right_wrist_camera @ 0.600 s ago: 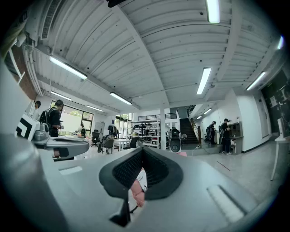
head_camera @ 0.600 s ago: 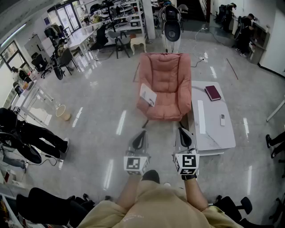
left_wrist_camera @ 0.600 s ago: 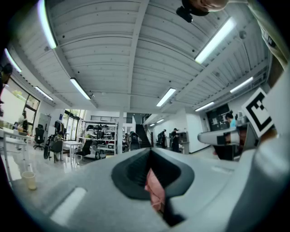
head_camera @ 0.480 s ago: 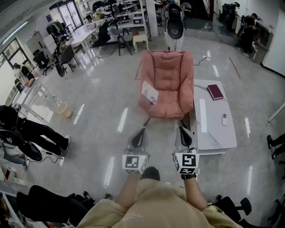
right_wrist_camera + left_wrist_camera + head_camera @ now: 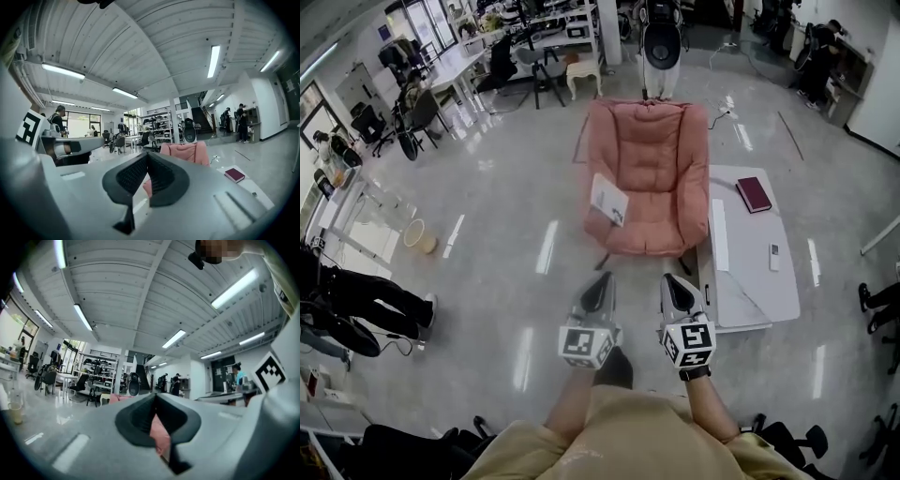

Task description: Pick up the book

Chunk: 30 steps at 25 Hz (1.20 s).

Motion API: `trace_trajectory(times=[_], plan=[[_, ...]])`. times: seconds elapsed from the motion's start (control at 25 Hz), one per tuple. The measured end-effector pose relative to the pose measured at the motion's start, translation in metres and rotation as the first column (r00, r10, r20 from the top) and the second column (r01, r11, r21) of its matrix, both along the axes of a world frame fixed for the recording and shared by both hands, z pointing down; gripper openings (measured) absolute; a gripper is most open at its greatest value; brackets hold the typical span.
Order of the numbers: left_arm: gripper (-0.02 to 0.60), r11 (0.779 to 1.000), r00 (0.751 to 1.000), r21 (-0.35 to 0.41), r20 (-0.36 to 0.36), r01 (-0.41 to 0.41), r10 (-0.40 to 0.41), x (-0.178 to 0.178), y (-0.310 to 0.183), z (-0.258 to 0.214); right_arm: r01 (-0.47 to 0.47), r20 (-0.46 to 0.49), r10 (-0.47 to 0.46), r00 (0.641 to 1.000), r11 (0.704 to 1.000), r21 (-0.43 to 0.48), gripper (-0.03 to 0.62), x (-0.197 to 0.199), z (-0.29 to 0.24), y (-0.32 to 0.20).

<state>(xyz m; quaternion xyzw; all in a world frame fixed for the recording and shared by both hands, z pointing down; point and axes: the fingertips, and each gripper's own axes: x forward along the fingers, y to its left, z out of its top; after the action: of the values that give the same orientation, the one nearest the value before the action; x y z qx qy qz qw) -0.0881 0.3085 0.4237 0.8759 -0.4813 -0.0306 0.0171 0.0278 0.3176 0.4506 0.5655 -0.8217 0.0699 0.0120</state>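
A dark red book (image 5: 753, 194) lies at the far end of a low white table (image 5: 741, 281); the right gripper view also shows this book (image 5: 234, 175). A white booklet (image 5: 609, 199) leans on the left arm of a pink armchair (image 5: 652, 150). My left gripper (image 5: 602, 279) and right gripper (image 5: 668, 279) are side by side in front of my body, well short of the chair and table. They point level toward them. Both are shut and empty, as the left gripper view (image 5: 156, 397) and right gripper view (image 5: 147, 155) show.
A small remote (image 5: 774, 251) lies on the table nearer than the book. The table stands against the armchair's right side. Desks and office chairs (image 5: 412, 112) fill the far left, a round speaker stand (image 5: 661, 47) is behind the armchair, and people (image 5: 356, 291) sit at the left.
The armchair and table look slightly nearer and larger, as if I stepped forward. Both grippers stay shut, empty and side by side.
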Motion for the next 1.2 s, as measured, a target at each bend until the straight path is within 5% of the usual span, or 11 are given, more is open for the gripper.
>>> trace_trajectory(times=[0.36, 0.64, 0.96, 1.2], plan=[[0.002, 0.999, 0.996, -0.018, -0.086, 0.027, -0.029, -0.066, -0.175, -0.01, 0.067, -0.095, -0.07, 0.993, 0.997, -0.028, 0.005, -0.071, -0.012, -0.167], [0.002, 0.993, 0.997, -0.118, -0.078, -0.013, 0.004, -0.11, -0.261, 0.022, 0.085, -0.123, -0.095, 0.988, 0.993, -0.088, 0.005, -0.12, 0.009, -0.25], [0.002, 0.983, 0.997, -0.171, -0.042, -0.068, 0.061, -0.064, -0.319, 0.041, 0.052, -0.091, -0.064, 0.994, 0.99, -0.131, 0.005, -0.082, 0.023, -0.313], [0.002, 0.983, 0.999, -0.181, -0.037, 0.017, -0.024, -0.033, -0.388, 0.046, 0.148, -0.072, -0.156, 0.985, 0.983, -0.106, 0.005, -0.047, 0.022, -0.392]])
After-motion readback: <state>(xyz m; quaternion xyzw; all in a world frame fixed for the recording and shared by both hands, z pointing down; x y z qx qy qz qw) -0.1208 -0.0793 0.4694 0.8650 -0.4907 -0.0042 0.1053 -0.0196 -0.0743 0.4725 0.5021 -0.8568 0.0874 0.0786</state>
